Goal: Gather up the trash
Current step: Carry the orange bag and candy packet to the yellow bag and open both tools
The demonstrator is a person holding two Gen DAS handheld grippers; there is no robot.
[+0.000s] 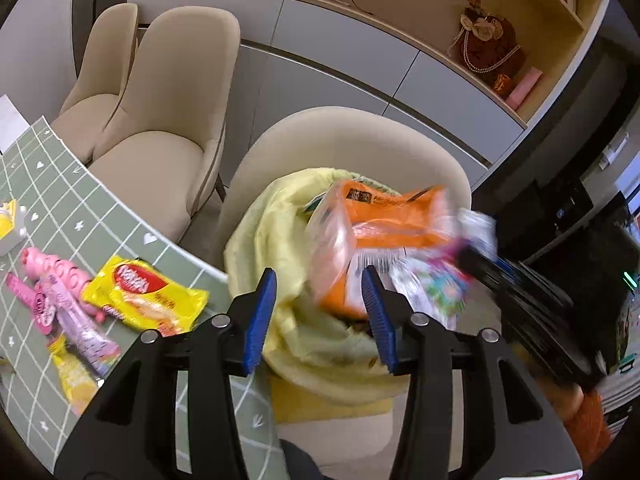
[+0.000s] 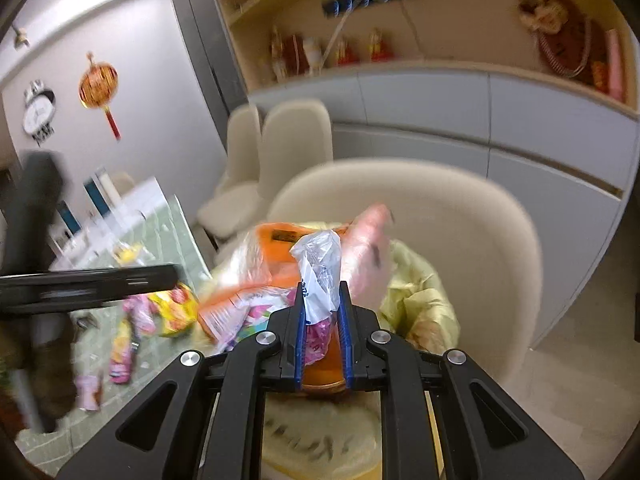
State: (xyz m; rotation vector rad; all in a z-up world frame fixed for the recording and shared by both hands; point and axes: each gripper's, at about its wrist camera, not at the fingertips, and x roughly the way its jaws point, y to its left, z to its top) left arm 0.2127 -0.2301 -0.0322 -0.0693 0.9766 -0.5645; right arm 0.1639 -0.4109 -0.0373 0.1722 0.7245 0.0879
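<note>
Red oval logo with white lettering on yellow snack packet (image 1: pixel 146 300) on the green checked tablecloth (image 1: pixel 60 184); letters distinguishable as shapes, not legible as a word. Dark rectangular label near top of orange snack bag (image 1: pixel 396 220); print blurred, unreadable. Fine print block on white lower panel of same bag; unreadable. Blue printed characters on edge of clear plastic wrapper (image 2: pixel 320 276) between the blue pads; too small to read. Round wall clock (image 2: pixel 39 111) with dark lettering beneath; blurred, unreadable. No text confidently readable in either view.
</note>
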